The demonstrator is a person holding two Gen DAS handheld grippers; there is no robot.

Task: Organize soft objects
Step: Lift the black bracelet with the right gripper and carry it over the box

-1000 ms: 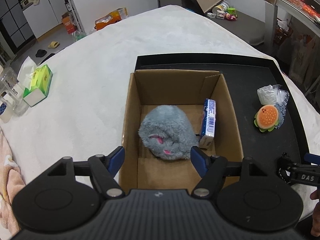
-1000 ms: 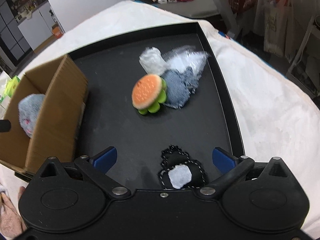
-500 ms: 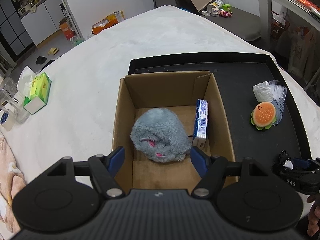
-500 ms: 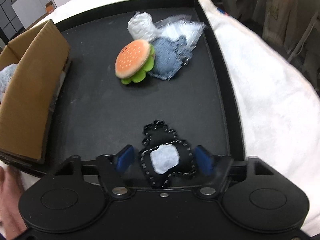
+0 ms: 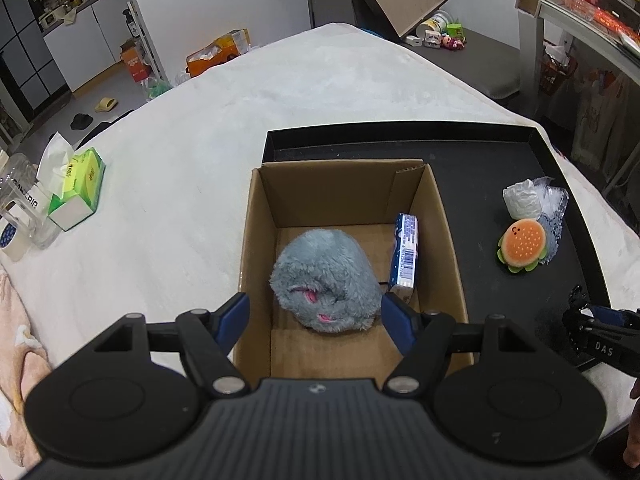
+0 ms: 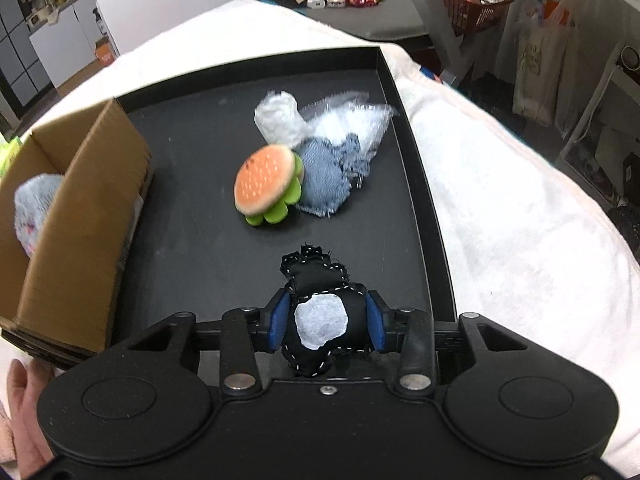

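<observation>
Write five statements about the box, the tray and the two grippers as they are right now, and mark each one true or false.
1. The right gripper is shut on the black stitched plush. True.
2. The left gripper grips the grey furry toy. False: its fingers stand open above the near end of the cardboard box, holding nothing.
3. The burger plush lies inside the box. False: it sits on the black tray, beside the denim piece.
4. A blue and white packet stands against the box's right wall. True.
5. The green tissue box sits on the tray. False: it is on the white cover, left of the tray.
</observation>
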